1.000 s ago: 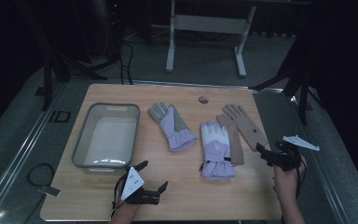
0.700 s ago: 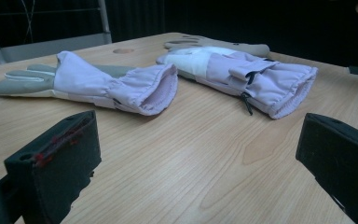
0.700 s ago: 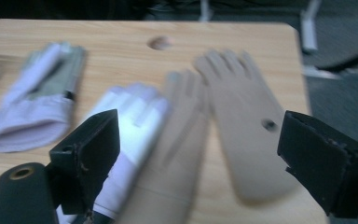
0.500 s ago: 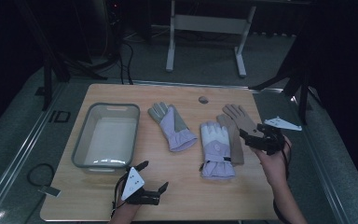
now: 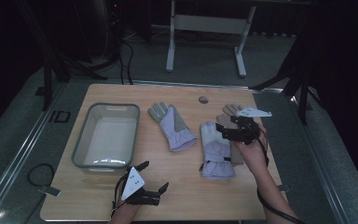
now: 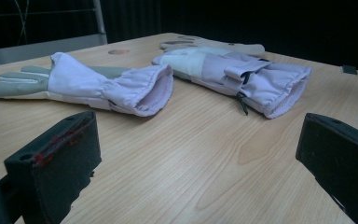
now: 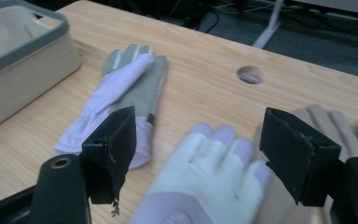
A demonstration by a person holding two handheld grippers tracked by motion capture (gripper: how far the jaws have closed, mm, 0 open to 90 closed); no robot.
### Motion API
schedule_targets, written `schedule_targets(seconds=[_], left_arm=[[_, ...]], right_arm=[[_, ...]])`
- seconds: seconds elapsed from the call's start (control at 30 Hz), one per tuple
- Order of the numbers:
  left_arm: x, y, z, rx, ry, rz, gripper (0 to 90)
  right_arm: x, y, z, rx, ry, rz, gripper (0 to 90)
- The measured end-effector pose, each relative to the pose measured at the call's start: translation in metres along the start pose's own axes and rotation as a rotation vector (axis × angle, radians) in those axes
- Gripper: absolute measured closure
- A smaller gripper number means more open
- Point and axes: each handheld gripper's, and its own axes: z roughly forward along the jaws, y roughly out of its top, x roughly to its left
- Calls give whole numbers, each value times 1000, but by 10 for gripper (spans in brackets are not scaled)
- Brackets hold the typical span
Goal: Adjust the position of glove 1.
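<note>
Right gripper [image 5: 227,131] above lilac glove [image 5: 216,149], jaws spread, just been closing, empty, tan glove [image 5: 230,112] partly covered, left gripper [image 5: 154,176] open, second lilac glove [image 6: 98,86] cuff visible.

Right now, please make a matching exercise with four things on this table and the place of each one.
Things:
1. grey bin
2. lavender glove with grey palm
3. tan glove
4. left gripper

Places:
A. partly under the white and lavender glove
B. near the table's front edge
C. at the table's left side
D. just right of the bin

Pairs: 1-C, 2-D, 3-A, 4-B
</note>
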Motion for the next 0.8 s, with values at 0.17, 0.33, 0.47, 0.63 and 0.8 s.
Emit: schedule_targets(seconds=[0.17, 0.33, 0.47, 0.63, 0.8], left_arm=[[0, 0, 0, 2, -2, -2, 0], [1, 0, 1, 4, -4, -7, 0], [1, 0, 0, 0, -4, -10, 0], [1, 0, 0, 2, -5, -6, 0], [1, 0, 1, 2, -7, -5, 0]], right_arm=[[14, 7, 15, 18, 38, -28, 304], [26, 12, 33, 27, 61, -43, 309], [36, 16, 49, 53, 83, -55, 327], [48, 19, 69, 72, 102, -75, 338], [56, 24, 90, 95, 109, -104, 369]])
